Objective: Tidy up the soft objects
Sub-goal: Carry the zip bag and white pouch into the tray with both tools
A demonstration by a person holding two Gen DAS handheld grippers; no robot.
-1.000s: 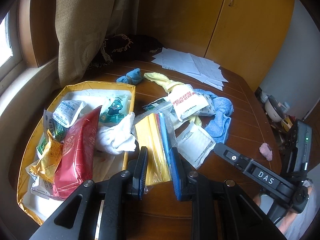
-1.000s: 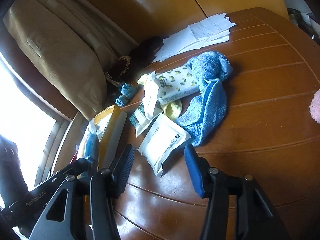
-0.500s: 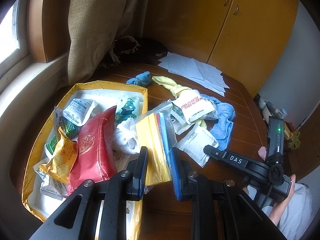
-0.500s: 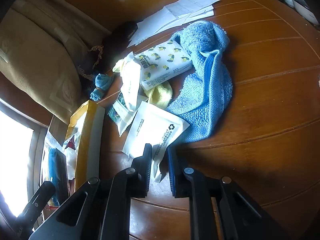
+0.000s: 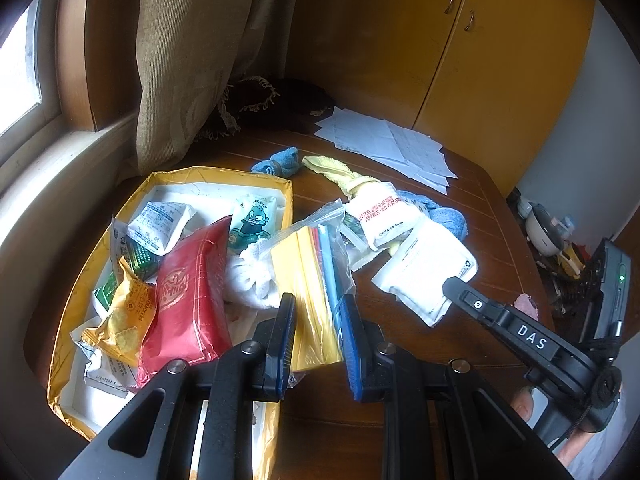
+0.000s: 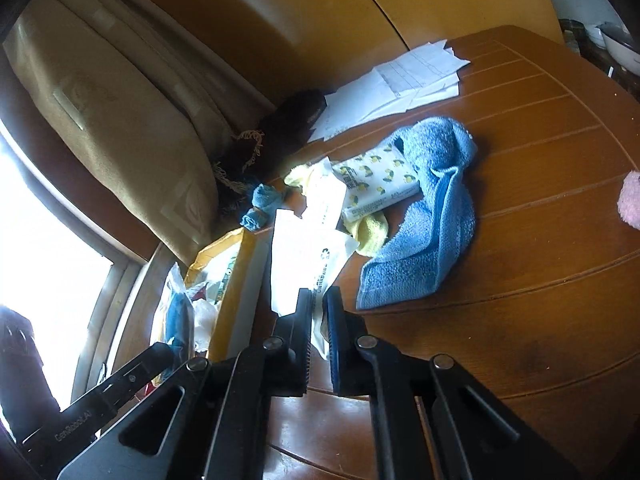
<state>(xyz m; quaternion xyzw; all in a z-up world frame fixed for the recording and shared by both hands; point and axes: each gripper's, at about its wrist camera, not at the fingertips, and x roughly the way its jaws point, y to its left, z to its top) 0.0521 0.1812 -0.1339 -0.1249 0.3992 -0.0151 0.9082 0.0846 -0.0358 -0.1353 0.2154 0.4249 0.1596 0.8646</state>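
Observation:
My left gripper (image 5: pixel 316 332) is shut on a clear plastic bag of yellow and blue cloths (image 5: pixel 312 272), held over the right rim of the yellow box (image 5: pixel 76 292). The box holds a red pouch (image 5: pixel 188 296), a white cloth (image 5: pixel 252 280) and several packets. My right gripper (image 6: pixel 318 336) is shut on a white packet (image 6: pixel 304 256), lifted off the table; the packet also shows in the left wrist view (image 5: pixel 428 276). A blue towel (image 6: pixel 432 216), a lemon-print pack (image 6: pixel 380 180), a yellow cloth (image 6: pixel 372 232) and a small blue sock (image 6: pixel 262 204) lie on the table.
White papers (image 5: pixel 392 148) lie at the table's far side. A pink soft item (image 6: pixel 631 200) sits near the right edge. A beige curtain (image 5: pixel 188 60) and a dark fringed cloth (image 5: pixel 272 104) are at the back left. Yellow cupboards (image 5: pixel 460 40) stand behind.
My right gripper closed on the white packet and lifted it toward the box. My left gripper kept hold of the plastic bag and rose slightly over the box rim.

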